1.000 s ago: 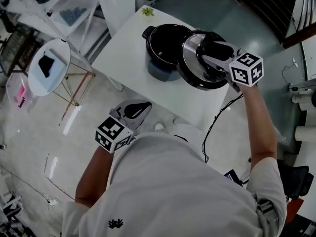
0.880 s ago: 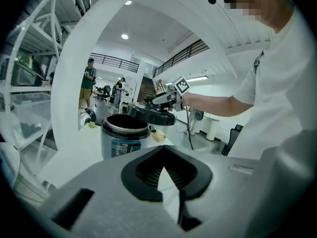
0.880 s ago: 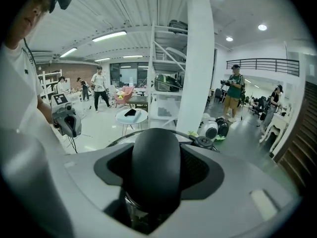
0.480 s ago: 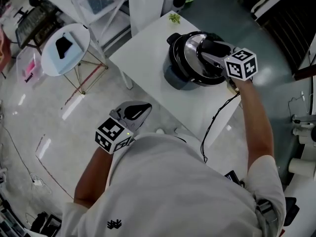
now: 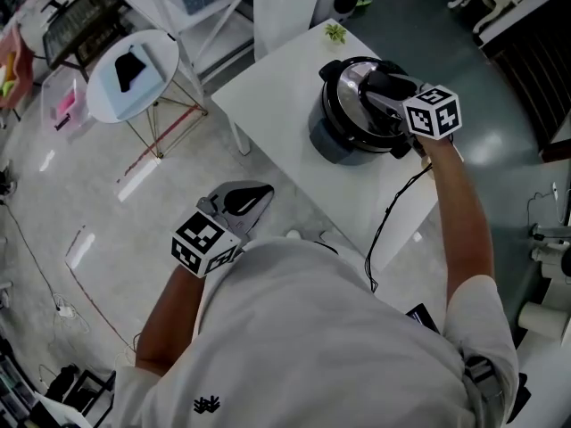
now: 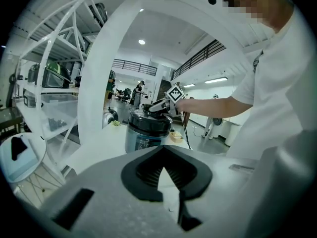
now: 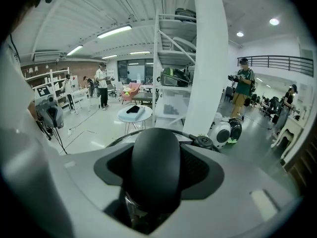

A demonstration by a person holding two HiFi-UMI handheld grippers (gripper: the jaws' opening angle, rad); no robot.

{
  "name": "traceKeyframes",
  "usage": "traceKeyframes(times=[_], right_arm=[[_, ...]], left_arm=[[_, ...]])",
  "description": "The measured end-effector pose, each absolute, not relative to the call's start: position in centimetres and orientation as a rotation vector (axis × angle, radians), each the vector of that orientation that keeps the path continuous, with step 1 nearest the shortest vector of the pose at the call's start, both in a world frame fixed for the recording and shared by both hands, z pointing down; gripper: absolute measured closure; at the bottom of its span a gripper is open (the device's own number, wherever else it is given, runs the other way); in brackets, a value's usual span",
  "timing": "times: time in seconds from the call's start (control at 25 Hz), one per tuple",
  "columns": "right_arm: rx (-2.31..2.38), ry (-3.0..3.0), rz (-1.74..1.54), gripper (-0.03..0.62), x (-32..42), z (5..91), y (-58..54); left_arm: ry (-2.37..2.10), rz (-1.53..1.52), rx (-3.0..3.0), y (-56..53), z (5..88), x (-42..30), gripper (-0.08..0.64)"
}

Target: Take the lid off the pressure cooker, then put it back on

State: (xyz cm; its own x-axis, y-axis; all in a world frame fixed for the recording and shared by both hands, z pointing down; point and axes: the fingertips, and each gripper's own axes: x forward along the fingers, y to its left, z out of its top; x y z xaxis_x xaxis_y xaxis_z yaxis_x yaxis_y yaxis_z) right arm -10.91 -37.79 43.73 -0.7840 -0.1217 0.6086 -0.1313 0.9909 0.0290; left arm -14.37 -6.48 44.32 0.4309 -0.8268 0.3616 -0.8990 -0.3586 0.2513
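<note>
The pressure cooker [image 5: 332, 141] stands on the white table [image 5: 277, 105]. Its steel lid [image 5: 351, 92] sits on top of the pot, roughly level. My right gripper [image 5: 382, 87] is shut on the lid's black handle [image 7: 156, 167], which fills the space between its jaws in the right gripper view. My left gripper [image 5: 239, 201] hangs over the floor in front of the table, well short of the cooker, with its jaws together and nothing in them. From the left gripper view the cooker [image 6: 146, 135] shows ahead with the right gripper [image 6: 159, 105] on top of it.
A black power cord [image 5: 393, 212] hangs off the table's near edge. A small green thing [image 5: 335, 32] lies at the table's far corner. A round side table [image 5: 134, 74] with a dark object stands to the left, white shelving behind it. People stand far off.
The lid, held beside the open pot a second ago, has moved left and down onto the pot. The left gripper stays in front of the body.
</note>
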Motion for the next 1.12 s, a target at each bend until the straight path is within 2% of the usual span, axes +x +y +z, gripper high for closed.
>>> traceKeyframes(times=[0.84, 0.96, 1.12], right_arm=[[0.189, -2.5, 0.038, 0.296, -11.0, 44.9, -38.6], [0.22, -2.498, 0.026, 0.261, -10.6, 44.8, -38.8], [0.276, -2.494, 0.036, 0.256, -9.6, 44.4, -38.8]], left_arm=[[-1.417, 0.238, 2.289, -6.7, 44.6, -14.7, 0.552], [-1.401, 0.242, 2.3, -6.4, 44.5, -14.9, 0.552], [-1.37, 0.243, 2.316, -6.1, 44.5, -15.3, 0.552]])
